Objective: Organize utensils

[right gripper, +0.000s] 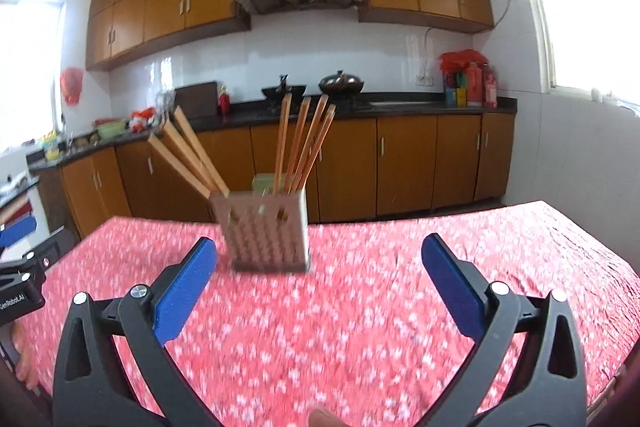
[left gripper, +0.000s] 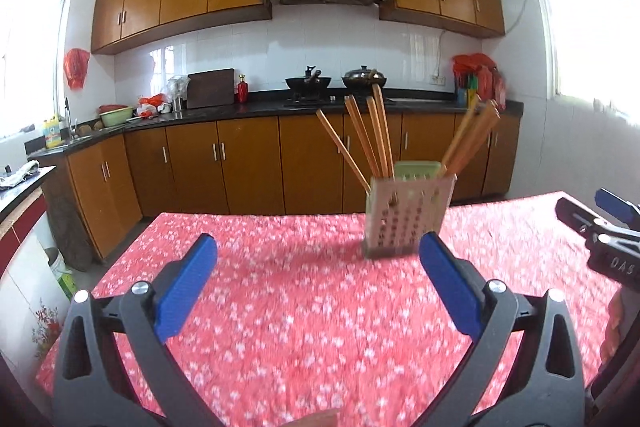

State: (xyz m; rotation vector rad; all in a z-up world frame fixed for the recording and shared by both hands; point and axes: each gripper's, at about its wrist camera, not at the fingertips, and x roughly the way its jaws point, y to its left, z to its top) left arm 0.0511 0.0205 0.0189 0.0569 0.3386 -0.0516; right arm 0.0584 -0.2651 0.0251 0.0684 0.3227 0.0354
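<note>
Left gripper point(left gripper: 318, 255): jaws spread wide, nothing between the pads, nothing touched. Right gripper point(right gripper: 319, 255): jaws equally wide, empty. Holder point(left gripper: 408, 217) upright on the worktop point(left gripper: 280, 307) beyond both sets of fingertips, chopsticks point(left gripper: 368, 139) leaning out of it, apart from either gripper.
</note>
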